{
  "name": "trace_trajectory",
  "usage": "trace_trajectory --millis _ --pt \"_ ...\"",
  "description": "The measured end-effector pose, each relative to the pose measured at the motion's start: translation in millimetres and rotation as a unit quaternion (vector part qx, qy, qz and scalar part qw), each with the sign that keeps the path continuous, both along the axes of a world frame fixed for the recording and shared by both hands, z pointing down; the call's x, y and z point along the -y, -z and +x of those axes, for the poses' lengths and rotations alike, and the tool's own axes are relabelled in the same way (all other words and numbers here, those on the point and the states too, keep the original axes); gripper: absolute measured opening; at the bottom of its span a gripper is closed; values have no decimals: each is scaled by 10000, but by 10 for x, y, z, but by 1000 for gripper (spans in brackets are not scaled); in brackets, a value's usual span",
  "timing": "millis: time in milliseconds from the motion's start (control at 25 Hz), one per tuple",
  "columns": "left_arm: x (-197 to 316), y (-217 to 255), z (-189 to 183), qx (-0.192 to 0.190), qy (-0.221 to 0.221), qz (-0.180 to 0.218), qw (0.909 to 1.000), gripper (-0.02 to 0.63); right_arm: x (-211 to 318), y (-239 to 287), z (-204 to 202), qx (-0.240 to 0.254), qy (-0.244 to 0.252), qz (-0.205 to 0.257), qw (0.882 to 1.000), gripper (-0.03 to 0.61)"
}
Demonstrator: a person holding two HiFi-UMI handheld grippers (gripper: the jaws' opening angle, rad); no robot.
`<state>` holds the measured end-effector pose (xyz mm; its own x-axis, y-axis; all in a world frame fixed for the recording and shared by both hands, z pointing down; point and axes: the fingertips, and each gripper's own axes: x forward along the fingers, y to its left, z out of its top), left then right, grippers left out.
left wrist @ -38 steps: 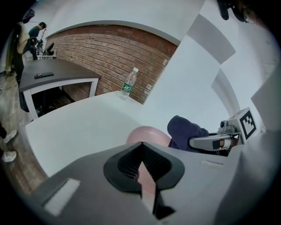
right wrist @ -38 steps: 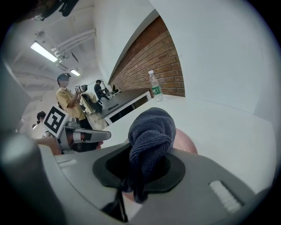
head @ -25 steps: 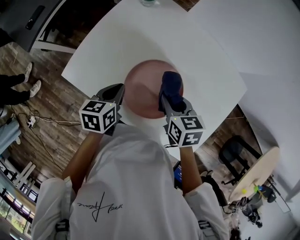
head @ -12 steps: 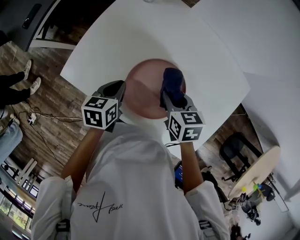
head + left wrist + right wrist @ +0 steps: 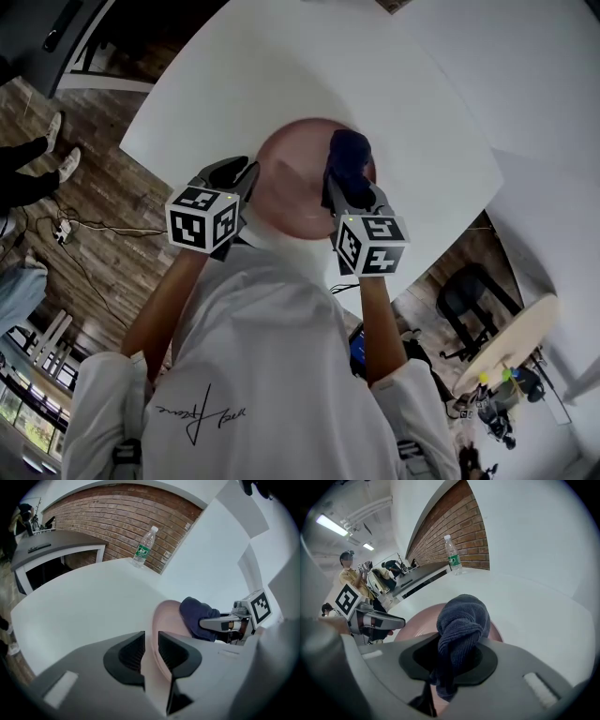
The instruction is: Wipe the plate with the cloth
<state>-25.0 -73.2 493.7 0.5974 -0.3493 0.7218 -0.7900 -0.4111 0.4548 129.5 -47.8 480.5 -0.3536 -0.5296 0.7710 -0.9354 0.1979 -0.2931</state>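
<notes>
A pink plate rests on the white table just in front of the person. My left gripper is shut on the plate's left rim; in the left gripper view the rim runs between the two dark jaws of the left gripper. My right gripper is shut on a bunched dark blue cloth, which lies against the plate's right part. In the right gripper view the cloth bulges out of the right gripper over the plate.
A clear plastic water bottle with a green label stands at the table's far edge, before a brick wall. The bottle also shows in the right gripper view. People stand to the left, and shoes rest on the wooden floor.
The right gripper with the cloth has shifted slightly right and farther across the plate. The left gripper keeps its hold on the rim.
</notes>
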Motion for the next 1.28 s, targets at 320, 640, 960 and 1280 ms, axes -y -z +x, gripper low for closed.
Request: trace_trajectory --millis 320,640,960,1280 --pt "26 -52 61 -67 -146 -120 9998 91 45 -126 -6 -177 -24 -199 9996 87" --pt "124 -137 63 -157 -243 -210 9994 77 119 -271 -80 -221 -54 -407 9989 86" --pt "119 -179 121 -163 -365 -294 9988 55 135 -357 -126 -193 -14 -525 9984 84" --pt "127 -165 158 -171 -379 -324 9986 43 158 -390 -162 -130 -73 -621 9980 84"
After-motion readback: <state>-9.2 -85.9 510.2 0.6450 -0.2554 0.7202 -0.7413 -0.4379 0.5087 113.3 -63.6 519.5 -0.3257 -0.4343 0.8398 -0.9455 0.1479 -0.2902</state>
